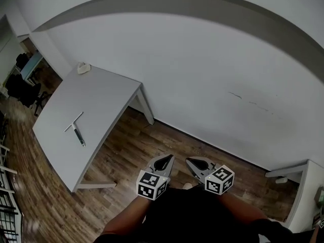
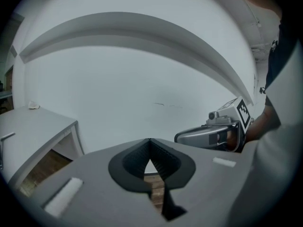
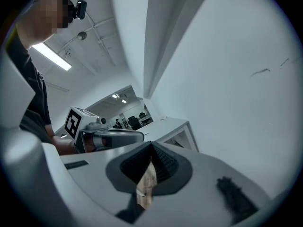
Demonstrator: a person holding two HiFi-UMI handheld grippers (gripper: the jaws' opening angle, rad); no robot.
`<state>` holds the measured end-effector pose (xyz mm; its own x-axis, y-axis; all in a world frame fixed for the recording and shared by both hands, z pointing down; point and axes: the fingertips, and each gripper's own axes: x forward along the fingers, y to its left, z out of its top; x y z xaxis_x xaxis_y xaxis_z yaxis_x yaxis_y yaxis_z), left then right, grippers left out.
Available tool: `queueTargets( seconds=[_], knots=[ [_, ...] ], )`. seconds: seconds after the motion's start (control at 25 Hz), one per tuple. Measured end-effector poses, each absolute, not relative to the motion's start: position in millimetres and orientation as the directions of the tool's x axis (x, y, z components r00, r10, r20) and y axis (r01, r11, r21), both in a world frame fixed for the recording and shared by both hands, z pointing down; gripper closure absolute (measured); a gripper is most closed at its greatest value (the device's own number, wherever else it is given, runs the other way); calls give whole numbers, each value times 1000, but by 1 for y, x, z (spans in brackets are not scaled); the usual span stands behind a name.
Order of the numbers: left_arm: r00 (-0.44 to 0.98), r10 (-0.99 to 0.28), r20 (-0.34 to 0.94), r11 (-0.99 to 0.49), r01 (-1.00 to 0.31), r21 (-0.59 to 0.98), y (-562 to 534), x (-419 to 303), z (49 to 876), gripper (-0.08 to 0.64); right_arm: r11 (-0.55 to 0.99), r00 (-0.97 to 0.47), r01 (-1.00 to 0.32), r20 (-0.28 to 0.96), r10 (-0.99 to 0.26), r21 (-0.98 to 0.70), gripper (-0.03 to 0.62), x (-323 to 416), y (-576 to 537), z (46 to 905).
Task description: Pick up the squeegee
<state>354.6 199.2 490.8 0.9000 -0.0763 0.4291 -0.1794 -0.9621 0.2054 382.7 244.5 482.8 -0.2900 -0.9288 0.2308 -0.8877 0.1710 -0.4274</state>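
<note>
Squeegee [image 1: 77,129] lies flat on the counter [image 1: 101,92], nearer the long edge that faces the person, untouched. The left gripper [image 1: 164,162] and right gripper [image 1: 197,164] hang well off the counter, jaws together on nothing (approach step, I judge). Next move: reach the counter, part one gripper's jaws, straddle the handle.

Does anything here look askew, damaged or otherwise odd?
Only faint dark scuff marks on the white wall right of the table. The squeegee lies flat on the table; nothing is spilled or broken.
</note>
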Motion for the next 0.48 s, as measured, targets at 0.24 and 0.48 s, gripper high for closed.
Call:
queueTargets(
  seconds=[0.24,0.48],
  knots=[
    [876,-173,451,-939,-285,193,188,325,491,552,277,-403,-849,215,-889,-449,586,355,227,485],
    [837,-283,468,-898,-402,176,172,286,490,552,370,-511,-794,198,-837,-483,586,319,210,491]
  ],
)
